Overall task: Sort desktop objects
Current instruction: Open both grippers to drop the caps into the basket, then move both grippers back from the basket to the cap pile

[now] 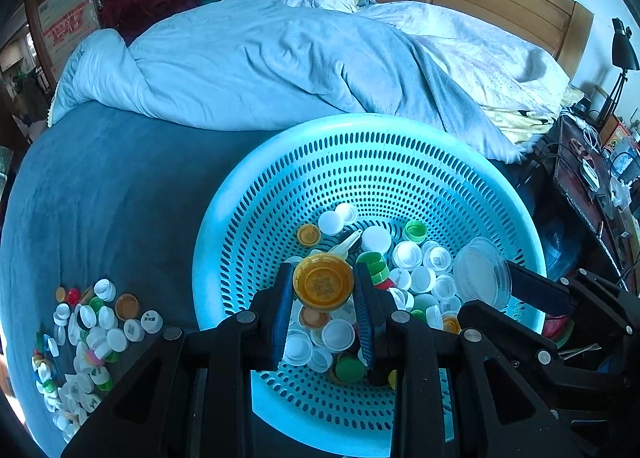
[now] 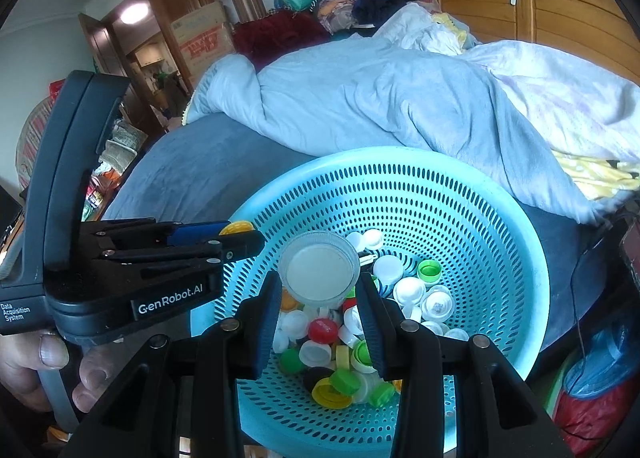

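Left wrist view: the left gripper (image 1: 324, 290) pinches an orange lid (image 1: 323, 279) between its blue pads, held above the caps (image 1: 424, 270) heaped in the teal basket (image 1: 376, 126). The basket sits on a blue bedsheet (image 1: 120, 198). To the right, the right gripper (image 1: 486, 290) clamps a clear lid (image 1: 482, 272) over the basket. A second pile of caps (image 1: 92, 334) lies on the sheet at lower left, apart from the basket.

Right wrist view: the right gripper (image 2: 320, 290) is closed on the clear lid (image 2: 319, 268), held over the basket (image 2: 400, 166) and its caps (image 2: 424, 294). The left gripper (image 2: 240, 234) reaches in from the left with the orange lid (image 2: 237, 227) showing at its tip. A hand (image 2: 44, 370) grips its handle.
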Demonstrator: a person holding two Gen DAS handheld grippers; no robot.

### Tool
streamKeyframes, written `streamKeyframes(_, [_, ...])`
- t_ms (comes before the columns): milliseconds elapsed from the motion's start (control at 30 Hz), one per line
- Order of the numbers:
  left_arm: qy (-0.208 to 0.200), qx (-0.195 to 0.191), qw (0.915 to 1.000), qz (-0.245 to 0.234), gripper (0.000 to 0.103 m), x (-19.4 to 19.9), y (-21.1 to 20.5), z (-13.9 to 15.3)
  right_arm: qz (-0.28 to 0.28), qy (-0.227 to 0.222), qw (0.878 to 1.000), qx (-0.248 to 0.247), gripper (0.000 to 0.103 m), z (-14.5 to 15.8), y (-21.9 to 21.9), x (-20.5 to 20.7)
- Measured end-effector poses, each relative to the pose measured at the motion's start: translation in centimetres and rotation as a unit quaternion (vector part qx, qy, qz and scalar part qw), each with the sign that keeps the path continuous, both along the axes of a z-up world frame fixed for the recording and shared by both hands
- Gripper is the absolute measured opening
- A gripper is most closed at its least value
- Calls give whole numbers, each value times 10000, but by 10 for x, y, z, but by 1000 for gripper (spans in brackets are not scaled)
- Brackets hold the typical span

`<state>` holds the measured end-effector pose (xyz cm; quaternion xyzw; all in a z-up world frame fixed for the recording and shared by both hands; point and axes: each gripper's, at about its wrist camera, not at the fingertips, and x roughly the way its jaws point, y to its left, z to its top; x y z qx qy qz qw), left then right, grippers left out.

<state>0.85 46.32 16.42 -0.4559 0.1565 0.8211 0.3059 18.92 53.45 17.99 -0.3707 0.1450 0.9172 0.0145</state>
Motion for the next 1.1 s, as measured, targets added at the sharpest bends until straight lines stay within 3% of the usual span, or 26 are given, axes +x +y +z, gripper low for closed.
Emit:
streamKeyframes(567, [-42,27,10000,-48,25,-3,-2,-4,-10,-78,10000,23,42,-5,-2,-5])
streamKeyframes(600, [-54,42,10000,-63,25,-3,-2,-5,-31,-81,10000,40,43,-6,-2,-5])
streamKeyframes(667, [-83,62,9999,-53,31,-3,-2,-5,-90,-72,9999,68,60,-6,-2,-4])
streamKeyframes(733, [-68,110,9999,0,41,-4,-4,-4,-141,-39,9999,86,64,-4,0,-3])
streamKeyframes(833, [-50,160,9999,40,43,-5,-9,-1,-204,-1,9997,127,68,-1,-1,-1])
streamKeyframes(967, [274,371,9989,78,43,0,-38,15,-147,131,9998,94,69,7,-8,1])
streamKeyframes(1100, [877,620,9935,365,43,6,-118,22,189,251,9992,227,75,12,-37,0])
